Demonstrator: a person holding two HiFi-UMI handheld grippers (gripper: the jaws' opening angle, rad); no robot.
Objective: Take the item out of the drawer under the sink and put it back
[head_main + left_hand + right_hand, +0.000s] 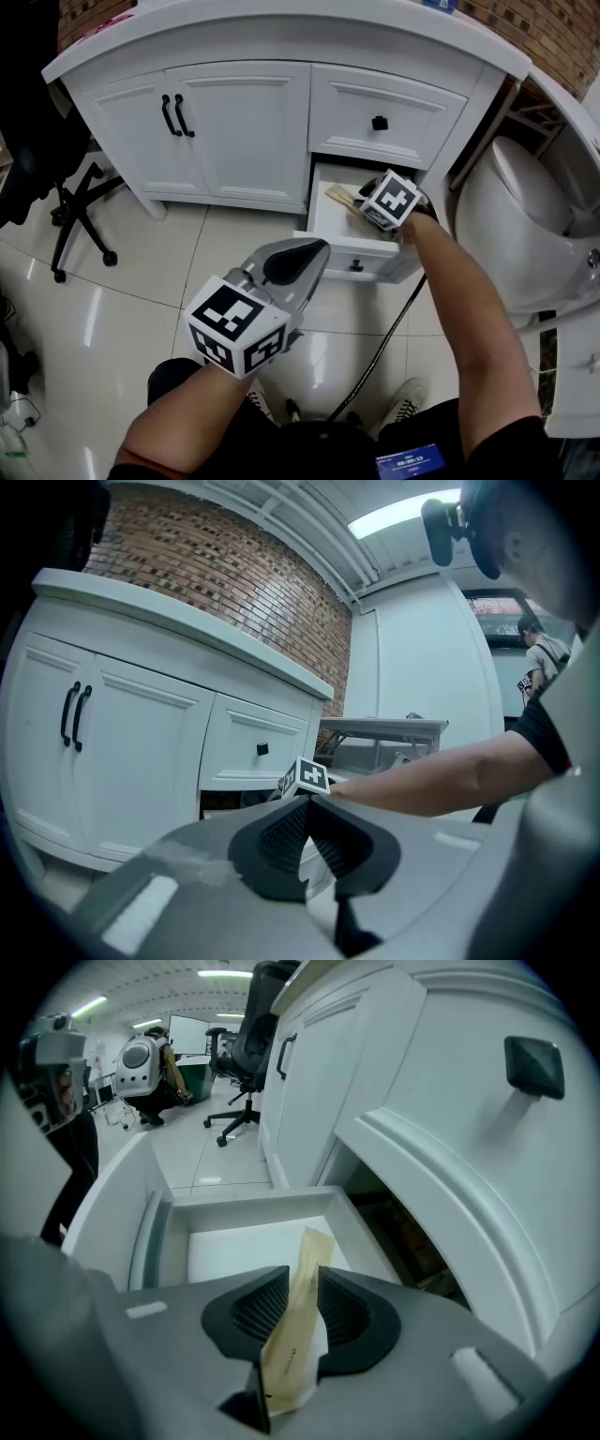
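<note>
Right claw [302, 1286] is clamped on a tan paper sleeve [289, 1358], centre-right of head view, over the open drawer [246, 1206]. Sleeve's far end points into the drawer, nearer its right wall in the right gripper view; can't tell if it touches the drawer bottom. Upper drawer front [379, 111] sits just above the opening, tight headroom at the back. Left claw [307, 801] is pressed together with nothing in it, lower centre of head view, over bare floor tiles [141, 253]. Toilet [525, 216] crowds the drawer's right side.
</note>
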